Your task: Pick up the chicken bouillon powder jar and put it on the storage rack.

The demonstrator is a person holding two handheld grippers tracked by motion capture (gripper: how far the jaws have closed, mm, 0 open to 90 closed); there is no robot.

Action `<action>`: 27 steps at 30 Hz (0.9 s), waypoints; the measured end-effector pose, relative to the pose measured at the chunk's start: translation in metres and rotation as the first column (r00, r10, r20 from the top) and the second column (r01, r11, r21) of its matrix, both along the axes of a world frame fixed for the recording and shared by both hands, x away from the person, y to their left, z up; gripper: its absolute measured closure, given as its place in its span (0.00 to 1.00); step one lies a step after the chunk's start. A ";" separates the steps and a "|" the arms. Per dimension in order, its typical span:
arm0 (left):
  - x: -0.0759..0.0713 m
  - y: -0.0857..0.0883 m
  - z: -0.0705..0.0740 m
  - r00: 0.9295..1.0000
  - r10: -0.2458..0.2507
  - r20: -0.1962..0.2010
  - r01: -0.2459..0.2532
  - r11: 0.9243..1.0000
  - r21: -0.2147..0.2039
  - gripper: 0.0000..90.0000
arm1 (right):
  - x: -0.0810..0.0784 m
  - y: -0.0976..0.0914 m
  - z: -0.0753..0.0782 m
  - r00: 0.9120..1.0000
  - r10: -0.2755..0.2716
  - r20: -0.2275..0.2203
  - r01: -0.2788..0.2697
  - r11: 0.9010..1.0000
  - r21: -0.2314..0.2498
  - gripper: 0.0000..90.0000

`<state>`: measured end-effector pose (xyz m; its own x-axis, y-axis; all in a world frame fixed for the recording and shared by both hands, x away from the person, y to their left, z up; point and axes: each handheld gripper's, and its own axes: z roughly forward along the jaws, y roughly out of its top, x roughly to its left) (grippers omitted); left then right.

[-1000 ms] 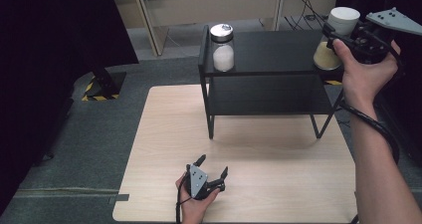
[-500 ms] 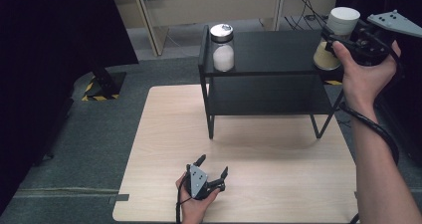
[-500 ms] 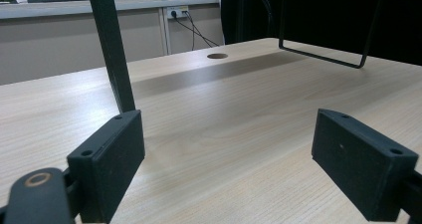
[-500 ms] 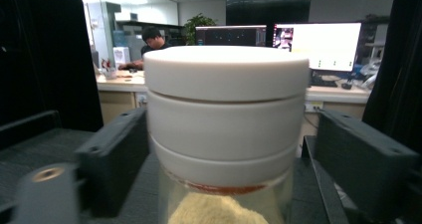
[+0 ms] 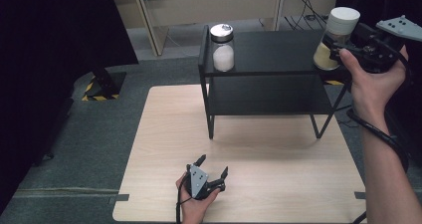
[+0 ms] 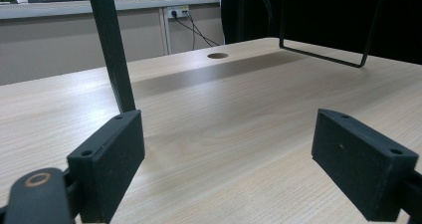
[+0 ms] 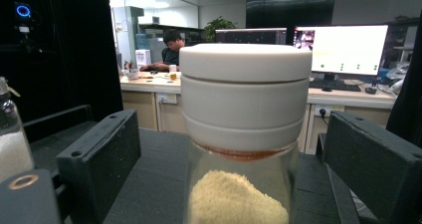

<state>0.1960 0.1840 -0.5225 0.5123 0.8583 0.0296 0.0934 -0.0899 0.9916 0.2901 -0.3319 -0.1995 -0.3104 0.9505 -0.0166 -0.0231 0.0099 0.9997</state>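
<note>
- Right gripper view: the right claw [image 7: 219, 174] has just been opening, and the jar with the white lid [image 7: 244, 134] is seen between the wide jaws, not pressed by them.
- The jar is judged to be set on the black shelf [image 5: 278, 50]; the claw should be drawn straight back, so that no pad brushes the glass.
- The left claw [image 5: 213, 165] is held wide over the counter [image 5: 278, 149], with nothing in it.

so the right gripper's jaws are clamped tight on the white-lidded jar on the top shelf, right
Not clamped. In the right gripper view the right gripper has just been opening its jaws, which stand clear of the white-lidded jar between them. The jar does stand on the top shelf.
</note>
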 end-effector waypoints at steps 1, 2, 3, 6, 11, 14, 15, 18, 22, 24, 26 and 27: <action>0.000 0.000 0.000 1.000 0.000 0.000 0.000 1.000 0.000 0.14 | -0.001 -0.001 0.000 1.000 0.003 -0.001 -0.003 1.000 0.000 0.09; 0.000 0.000 0.000 1.000 0.000 0.000 0.000 1.000 0.001 0.14 | -0.002 -0.002 -0.001 1.000 0.008 -0.003 -0.008 1.000 0.010 0.09; 0.000 0.000 0.000 1.000 0.000 0.001 0.000 1.000 0.001 0.14 | -0.003 -0.003 -0.003 1.000 0.013 0.001 -0.013 1.000 0.012 0.09; 0.000 0.000 0.000 1.000 0.000 -0.001 0.000 1.000 0.000 0.14 | -0.007 -0.004 -0.005 1.000 0.020 0.011 -0.020 1.000 0.003 0.09; 0.000 0.000 0.000 1.000 0.001 0.000 -0.001 1.000 0.000 0.14 | -0.014 -0.003 -0.011 1.000 0.019 0.016 -0.019 1.000 -0.005 0.08; 0.000 0.000 0.000 1.000 0.001 0.000 -0.001 1.000 0.001 0.14 | -0.018 -0.005 -0.016 1.000 0.021 0.022 -0.021 1.000 0.001 0.08; 0.000 0.000 0.000 1.000 0.001 0.000 -0.001 1.000 0.001 0.14 | -0.018 -0.005 -0.017 1.000 0.021 0.019 -0.021 1.000 0.000 0.08; 0.000 0.000 0.000 1.000 0.001 0.001 -0.001 1.000 0.000 0.14 | -0.023 -0.006 -0.023 0.999 0.024 0.027 -0.024 1.000 0.002 0.08; 0.000 0.000 0.000 1.000 0.001 0.001 -0.001 1.000 0.001 0.14 | -0.029 -0.007 -0.029 0.999 0.030 0.029 -0.030 1.000 0.005 0.08; 0.000 0.000 0.000 1.000 0.001 0.001 -0.001 1.000 0.001 0.14 | -0.031 -0.008 -0.033 0.999 0.036 0.030 -0.036 0.999 0.015 0.08; 0.000 0.000 0.000 1.000 0.002 0.001 -0.002 1.000 0.000 0.14 | -0.033 -0.009 -0.037 0.999 0.036 0.031 -0.036 0.999 0.020 0.08; 0.000 0.000 0.000 1.000 0.002 0.001 -0.002 1.000 0.000 0.14 | -0.034 -0.009 -0.039 0.999 0.038 0.029 -0.039 0.999 0.025 0.08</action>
